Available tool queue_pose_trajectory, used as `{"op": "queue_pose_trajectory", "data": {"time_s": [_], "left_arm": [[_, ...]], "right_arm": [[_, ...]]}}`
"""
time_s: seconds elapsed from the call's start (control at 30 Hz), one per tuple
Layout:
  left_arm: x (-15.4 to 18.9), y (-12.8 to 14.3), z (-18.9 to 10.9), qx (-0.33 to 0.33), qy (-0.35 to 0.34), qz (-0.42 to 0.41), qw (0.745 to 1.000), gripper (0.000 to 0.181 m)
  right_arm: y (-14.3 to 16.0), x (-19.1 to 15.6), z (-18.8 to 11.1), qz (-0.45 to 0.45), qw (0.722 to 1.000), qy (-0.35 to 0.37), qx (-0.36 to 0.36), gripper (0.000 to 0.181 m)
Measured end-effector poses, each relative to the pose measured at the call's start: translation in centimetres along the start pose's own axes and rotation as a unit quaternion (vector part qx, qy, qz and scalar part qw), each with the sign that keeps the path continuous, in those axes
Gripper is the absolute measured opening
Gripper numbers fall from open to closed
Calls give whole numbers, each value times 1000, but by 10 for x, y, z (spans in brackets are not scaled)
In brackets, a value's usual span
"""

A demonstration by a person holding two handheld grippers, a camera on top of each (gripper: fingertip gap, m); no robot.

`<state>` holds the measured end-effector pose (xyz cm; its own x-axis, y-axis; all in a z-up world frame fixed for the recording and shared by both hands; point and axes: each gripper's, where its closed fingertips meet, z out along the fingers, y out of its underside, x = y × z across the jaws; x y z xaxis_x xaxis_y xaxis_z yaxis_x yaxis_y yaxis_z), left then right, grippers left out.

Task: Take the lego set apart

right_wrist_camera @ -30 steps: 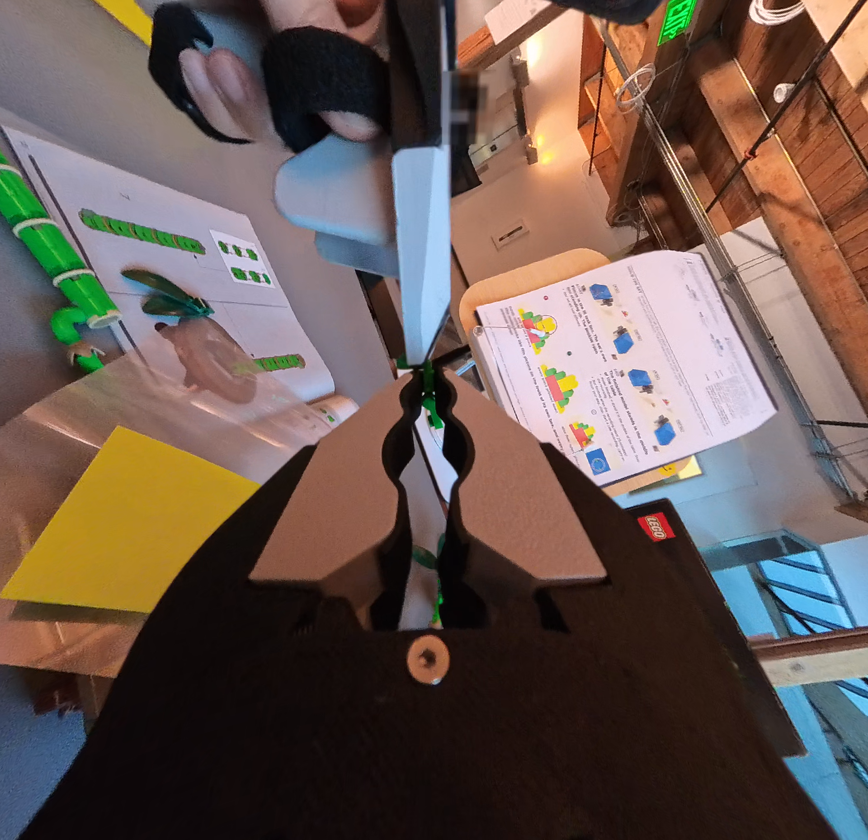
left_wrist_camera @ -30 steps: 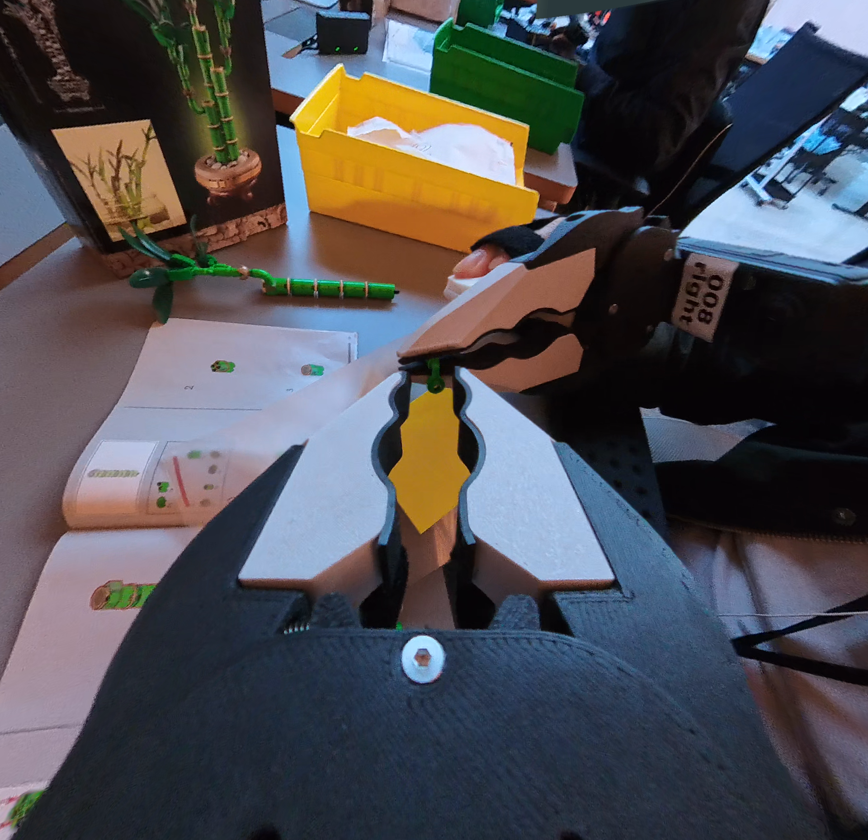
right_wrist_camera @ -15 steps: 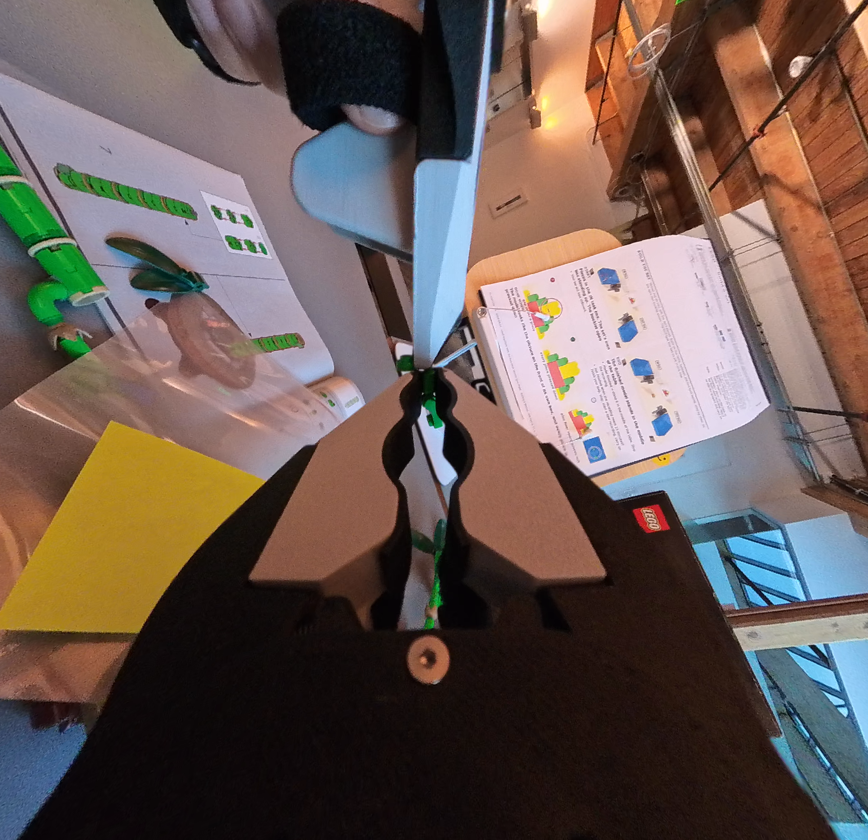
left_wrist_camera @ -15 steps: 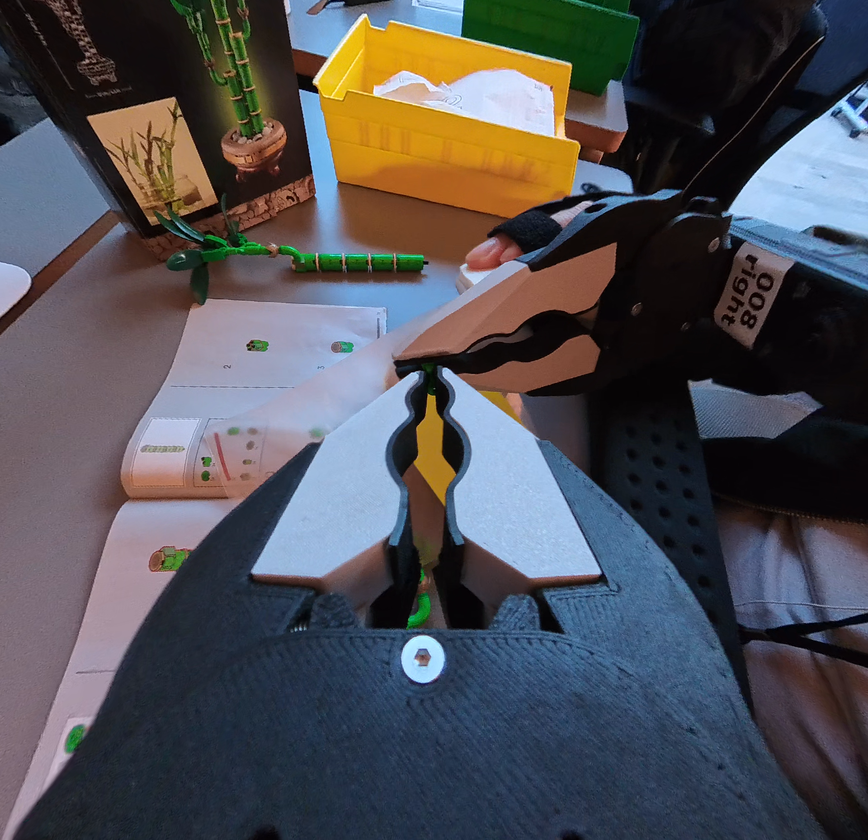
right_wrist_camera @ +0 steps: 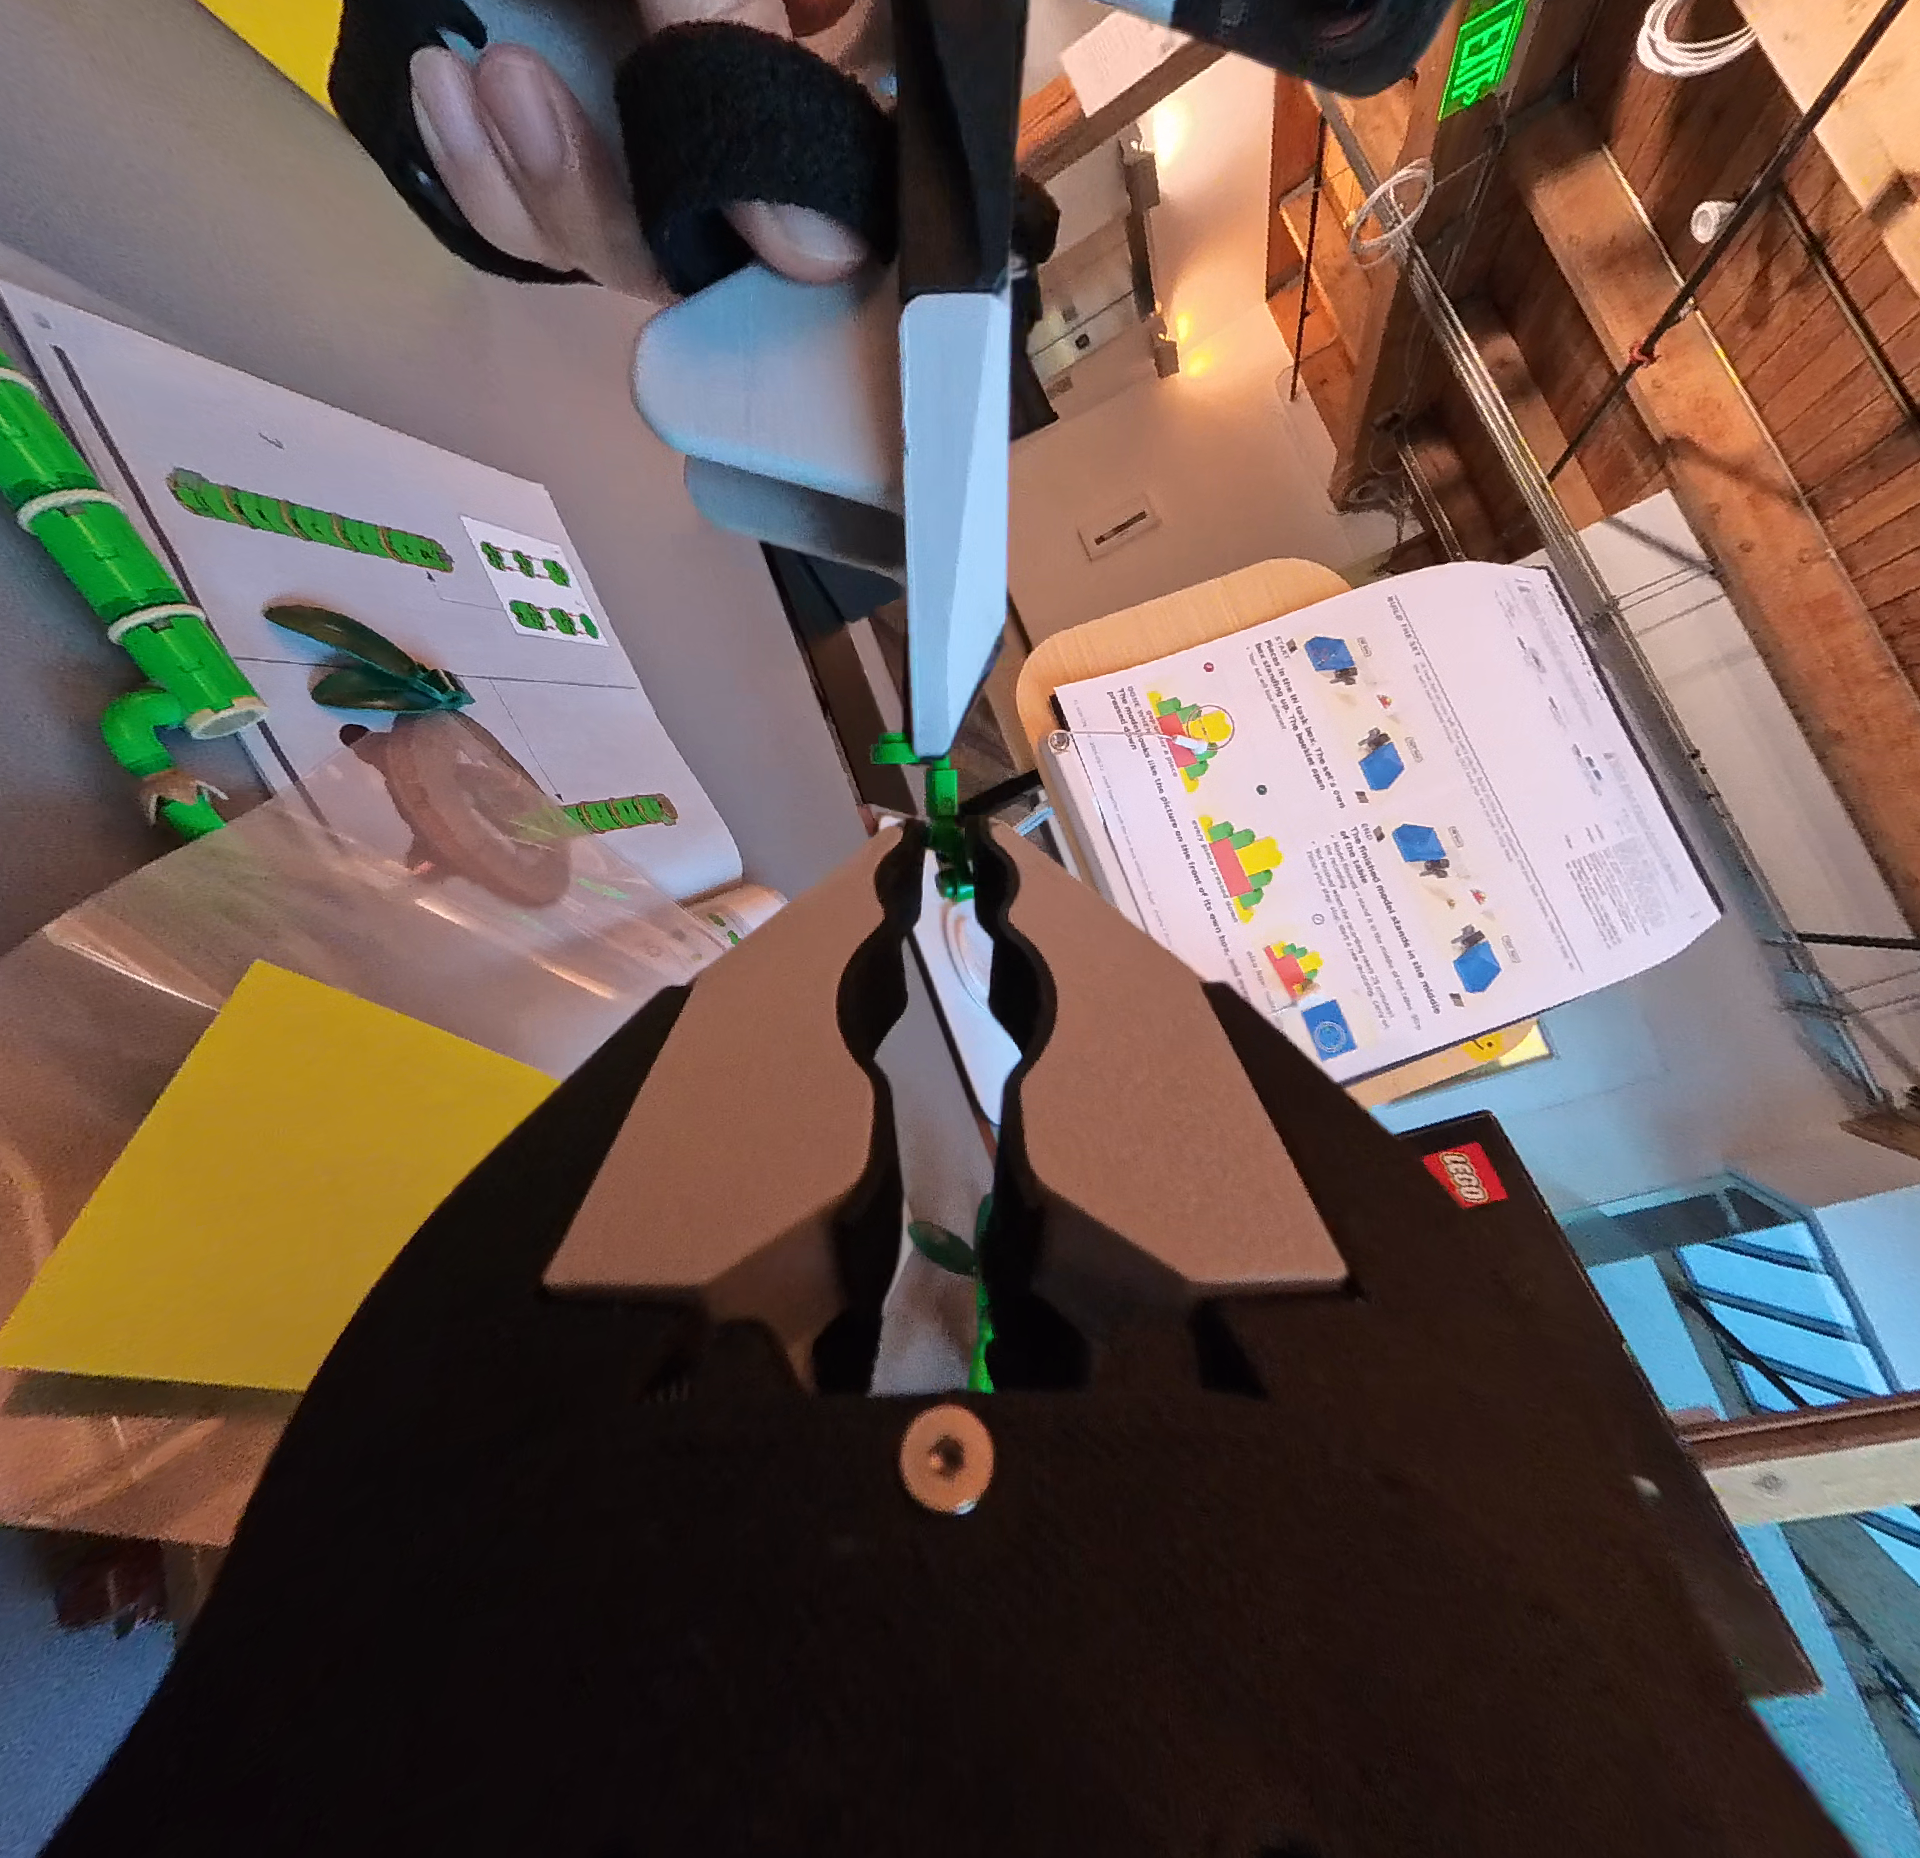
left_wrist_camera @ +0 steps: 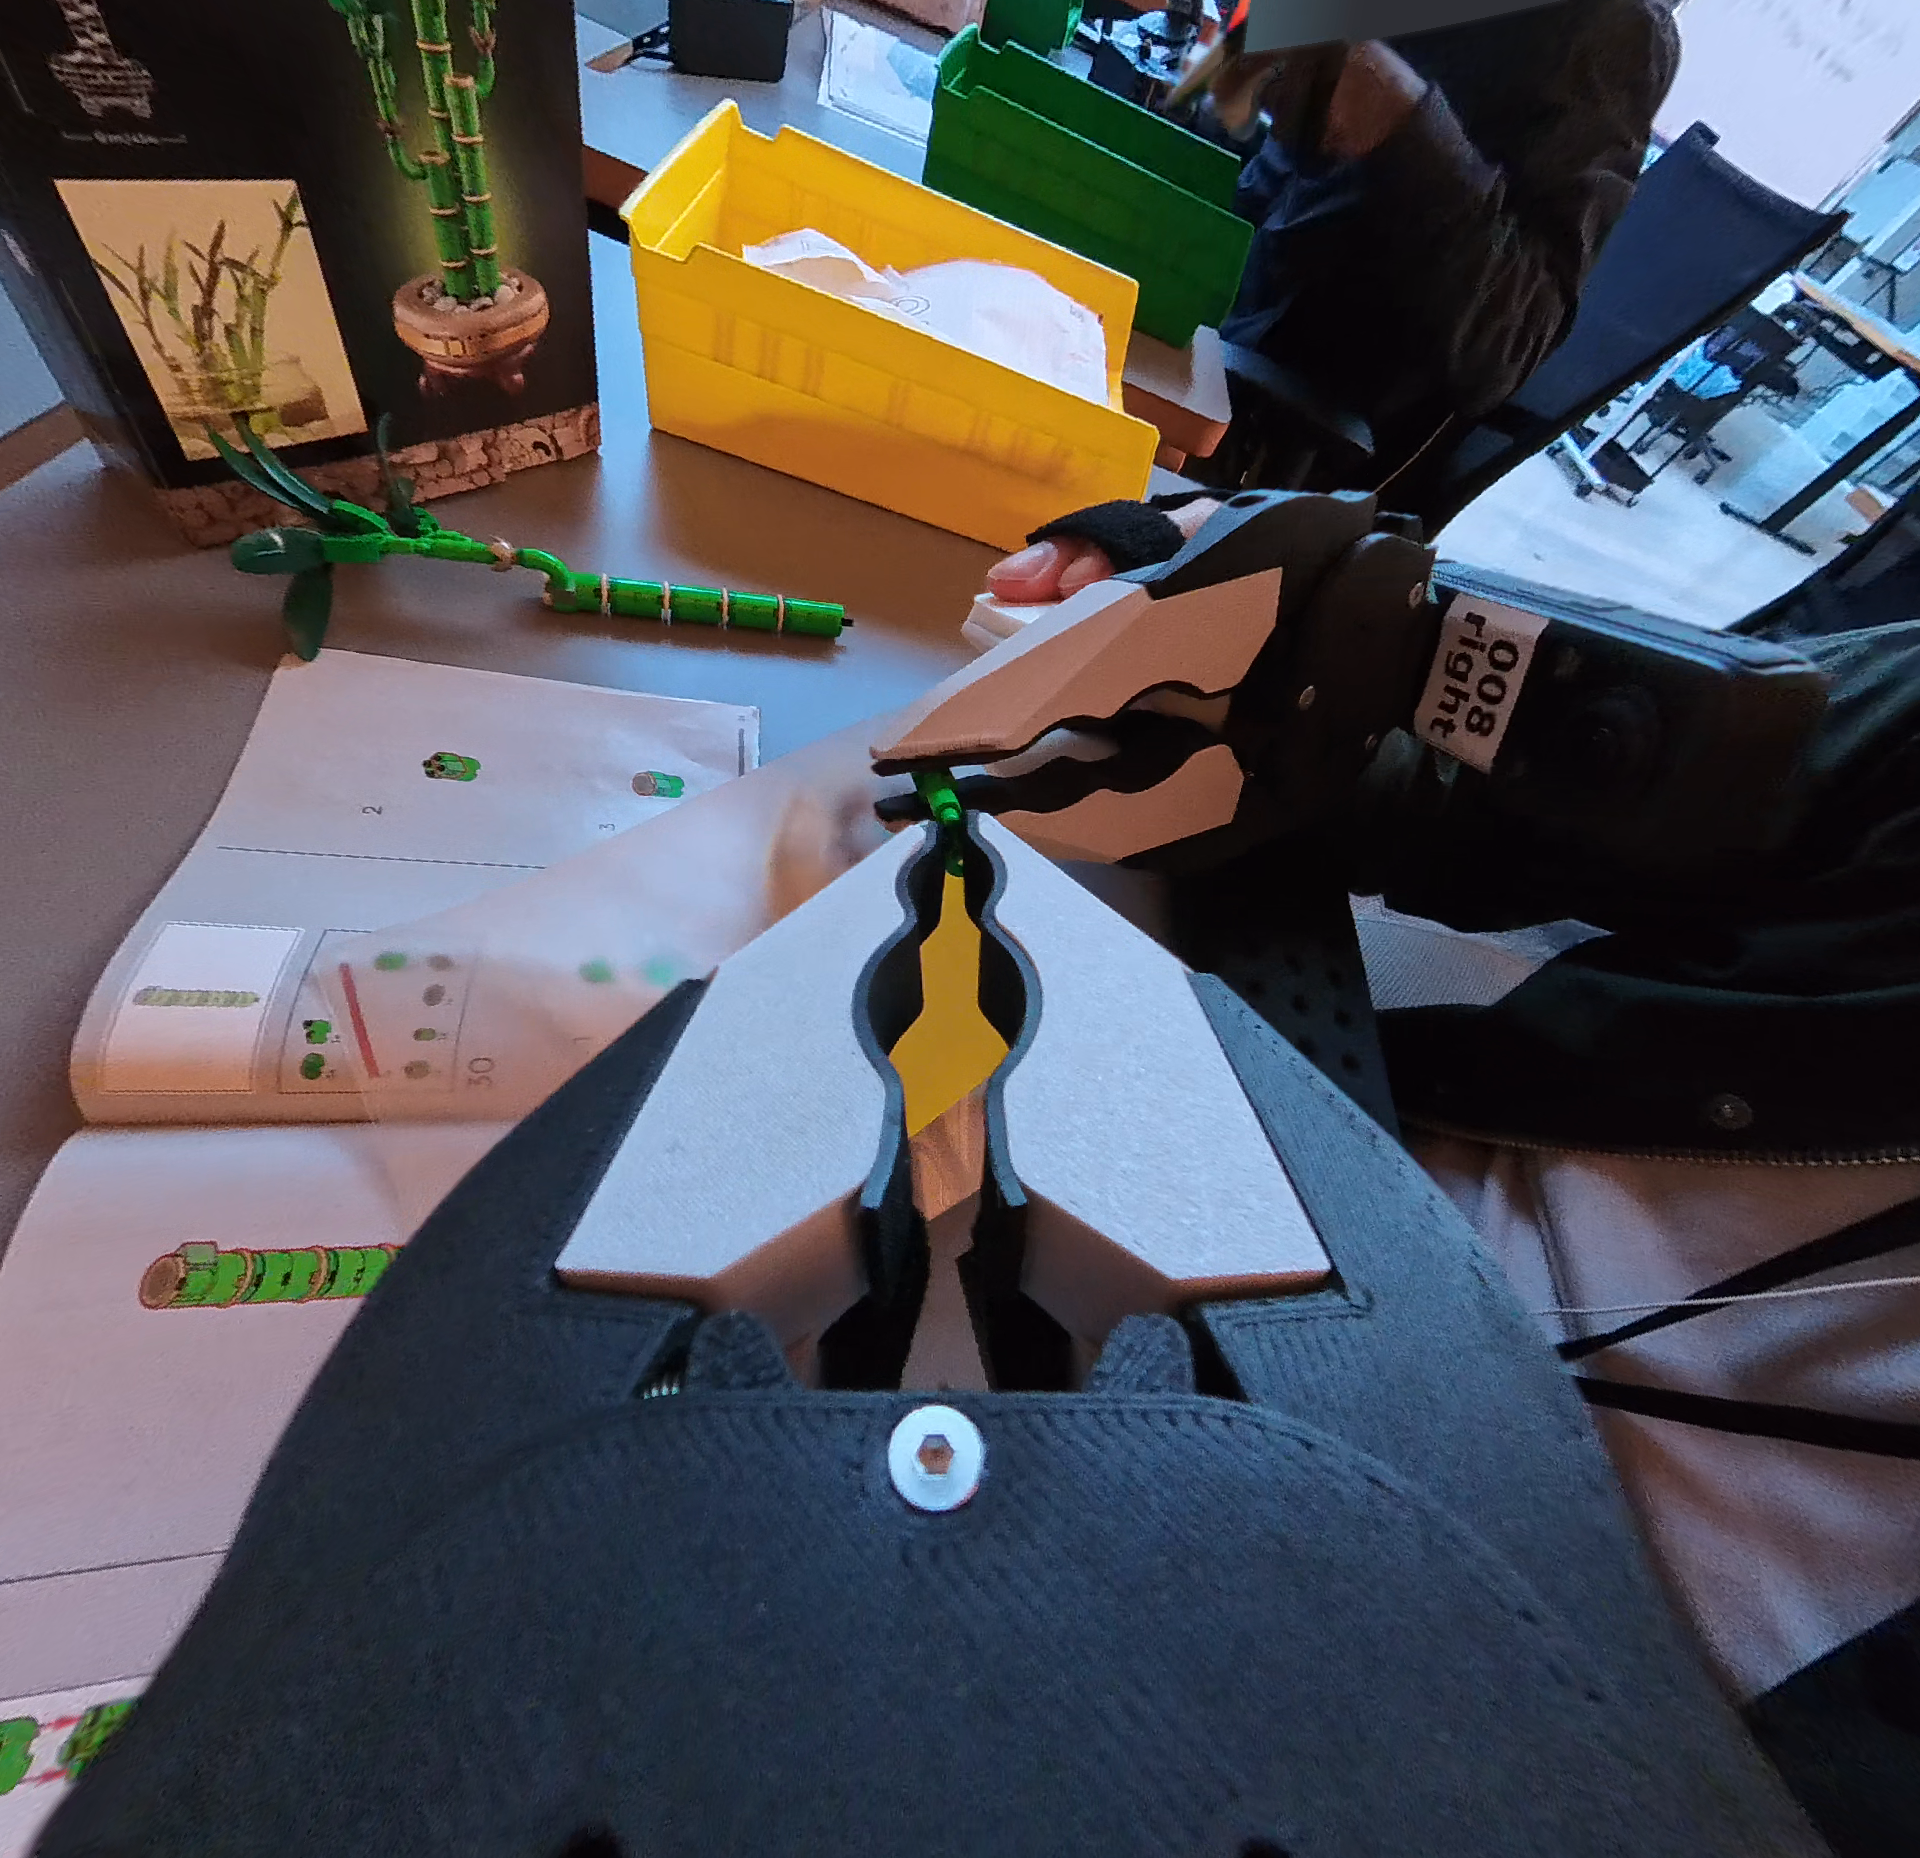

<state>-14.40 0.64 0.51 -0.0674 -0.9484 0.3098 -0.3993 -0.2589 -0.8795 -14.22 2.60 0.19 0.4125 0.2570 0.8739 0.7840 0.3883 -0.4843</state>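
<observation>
L gripper [left_wrist_camera: 943, 852]: jaws nearly closed, tips pinched on one end of a small green lego piece [left_wrist_camera: 941, 806]. R gripper [left_wrist_camera: 899, 782] comes in from 3 o'clock, jaws narrow, tips clamped on the other end of the same piece. The two grippers meet tip to tip, roughly at right angles; piece bridges them, held off the table.

R wrist view: R gripper [right_wrist_camera: 943, 852] closed on piece [right_wrist_camera: 945, 821]; L gripper [right_wrist_camera: 914, 754] drops in from 12 o'clock, tip touching piece's top. A hand [right_wrist_camera: 623, 146] in a black fingerless glove holds it.

Surface: brown table [left_wrist_camera: 125, 603]. Open booklet [left_wrist_camera: 416, 873] at 9 o'clock, below grippers. Bamboo stalk [left_wrist_camera: 623, 598] w/ leaves lies flat at 11 o'clock, beyond booklet, apart from grippers. Set box [left_wrist_camera: 260, 198] upright at 11, just behind stalk. Yellow bin [left_wrist_camera: 883, 354] at 12, paper inside; green bin [left_wrist_camera: 1081, 177] behind it. Yellow sheet [left_wrist_camera: 951, 1019] shows through L jaw gap.

Room: person in dark clothes seated at 1 o'clock, past table edge. R view shows a printed sheet [right_wrist_camera: 1403, 821] at 3.

Edges: table edge runs near R gripper's side; bare table between stalk and bin.
</observation>
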Motion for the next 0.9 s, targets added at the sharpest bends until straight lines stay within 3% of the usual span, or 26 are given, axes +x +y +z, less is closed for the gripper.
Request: {"op": "queue_pose_trajectory", "data": {"time_s": [0.43, 0.7, 0.9], "left_arm": [[-10, 17, 10, -44, -31, 4, 999, 4], [-6, 15, 8, -43, -25, 38, 998, 2], [-6, 19, 12, -55, -31, 57, 996, 3]], "right_arm": [[13, -19, 6, -39, 997, -38, -52, 4], [8, -17, 3, 54, 996, -67, -21, 6], [8, -22, 5, 43, 996, -73, -25, 5]]}}
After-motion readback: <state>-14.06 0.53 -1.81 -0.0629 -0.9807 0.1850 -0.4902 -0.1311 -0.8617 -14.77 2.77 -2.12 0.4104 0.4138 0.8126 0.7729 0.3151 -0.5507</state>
